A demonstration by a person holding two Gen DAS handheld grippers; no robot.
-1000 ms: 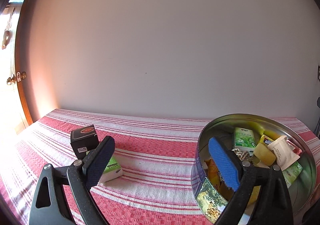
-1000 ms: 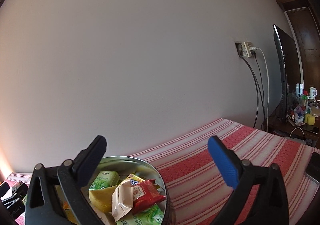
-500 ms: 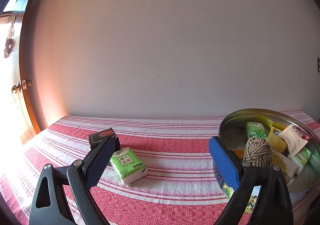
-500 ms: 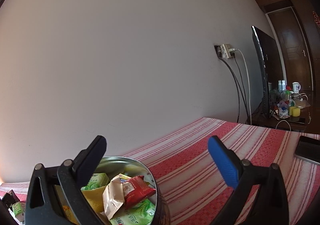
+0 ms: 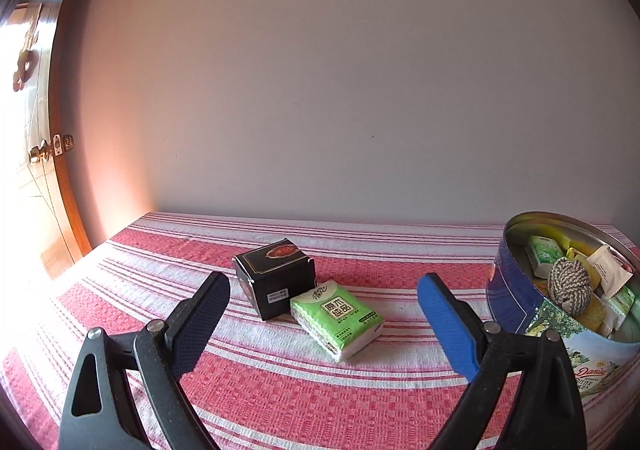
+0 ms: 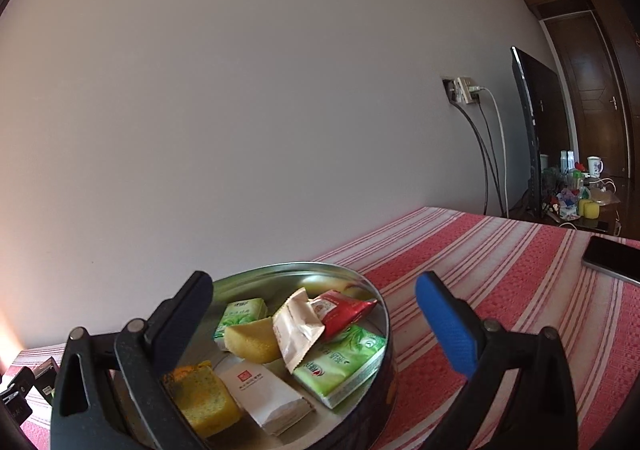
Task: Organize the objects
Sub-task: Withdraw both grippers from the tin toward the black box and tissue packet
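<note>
A green tissue pack (image 5: pixel 337 313) lies on the red-and-white striped cloth, touching a black box (image 5: pixel 274 277) behind it. My left gripper (image 5: pixel 323 320) is open and empty, its fingers straddling the pack from a little nearer the camera. At the right stands a round cookie tin (image 5: pixel 516 302) holding a ball of twine (image 5: pixel 569 285) and several packets. In the right wrist view the same tin (image 6: pixel 382 330) sits close, filled with tissue packs, sponges and snack packets. My right gripper (image 6: pixel 314 324) is open and empty, with its left finger over the tin's near side.
A white wall runs behind the table. A wooden door frame with a knob (image 5: pixel 38 155) is at far left. A dark phone (image 6: pixel 614 258) lies on the cloth at far right, with a screen (image 6: pixel 528 134), wall socket (image 6: pixel 464 90) and cluttered side table beyond.
The left gripper pulled back and swung left from over the tin, so the tissue pack and black box now sit between its fingers. The twine ball now lies in the tin. The right view shifted slightly.
</note>
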